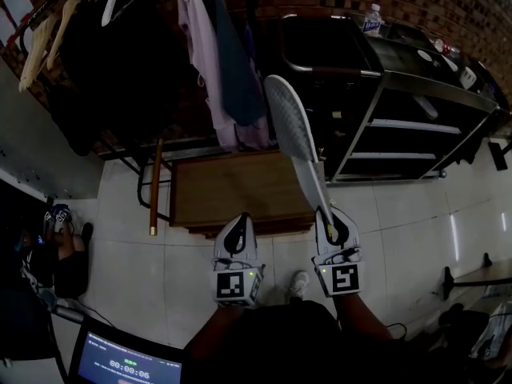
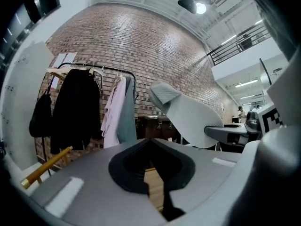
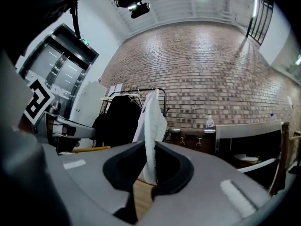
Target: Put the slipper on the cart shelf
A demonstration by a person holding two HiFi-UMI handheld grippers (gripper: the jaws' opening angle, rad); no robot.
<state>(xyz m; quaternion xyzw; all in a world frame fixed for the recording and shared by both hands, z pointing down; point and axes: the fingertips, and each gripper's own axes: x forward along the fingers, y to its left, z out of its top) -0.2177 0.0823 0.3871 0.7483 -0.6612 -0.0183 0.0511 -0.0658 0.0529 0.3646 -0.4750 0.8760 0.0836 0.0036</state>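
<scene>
R gripper (image 1: pixel 326 214) is clamped on one end of the slipper (image 1: pixel 293 134). In the right gripper view the slipper stands edge-on between the jaws, pads pressed on its thin sole. The rest of it sticks up & toward the far side, leaning left, in the air w/ hanging clothes (image 1: pixel 214 62) & a low wooden table (image 1: pixel 232 190) behind it. L gripper (image 1: pixel 238 221) sits just left of the R one; the left gripper view shows its jaws together w/ no item in them. Black cart (image 1: pixel 416 78) is far right, bottle (image 1: pixel 372 20) on top. The slipper is left of the cart & apart from its shelves (image 1: pixel 404 124)
</scene>
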